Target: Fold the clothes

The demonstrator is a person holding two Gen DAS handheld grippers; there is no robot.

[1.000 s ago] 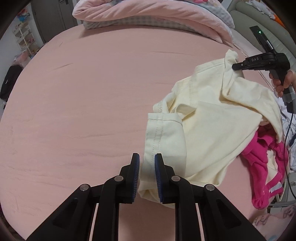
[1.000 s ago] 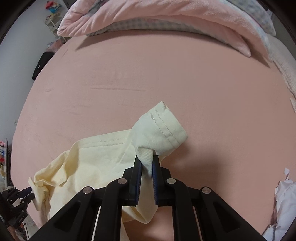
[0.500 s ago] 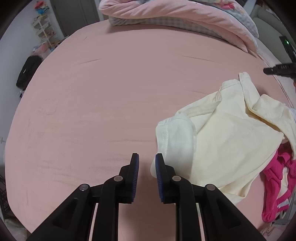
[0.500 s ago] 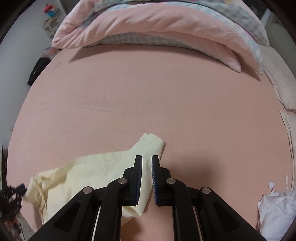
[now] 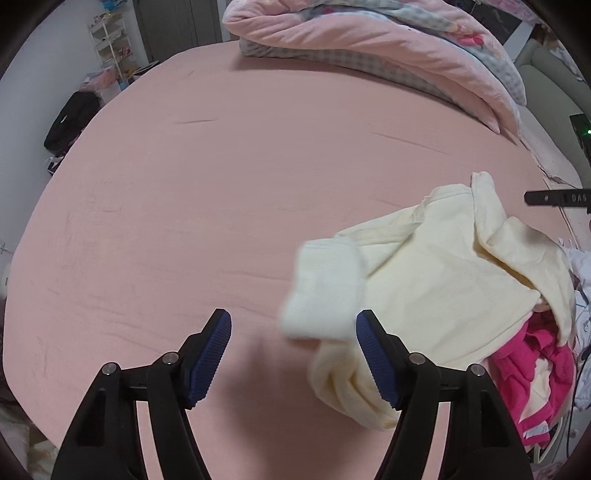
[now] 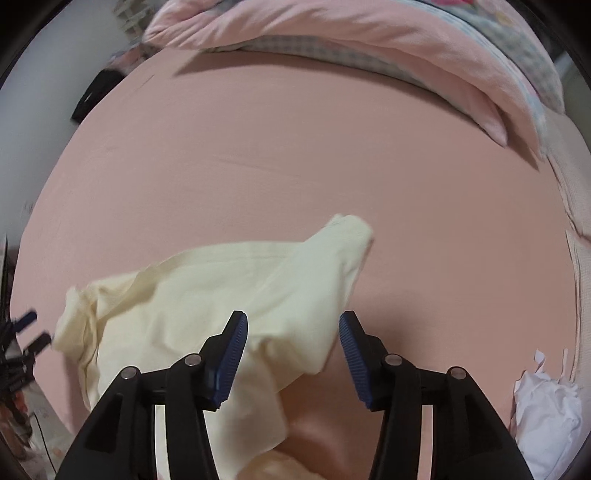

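We see both the left gripper (image 5: pixel 293 330) and the right gripper (image 6: pixel 293 330) wide apart, just opened, holding nothing. The yellow shirt (image 5: pixel 436 284) lies crumpled on the pink bed (image 5: pixel 221 184).

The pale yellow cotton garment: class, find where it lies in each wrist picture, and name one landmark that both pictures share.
Left wrist view: the pale yellow cotton garment lies crumpled at the right, partly over a bright pink garment.
Right wrist view: it spreads across the lower left and centre, under the gripper's fingers.
Shared landmark: the rolled pink quilt along the far edge of the pink bed sheet.
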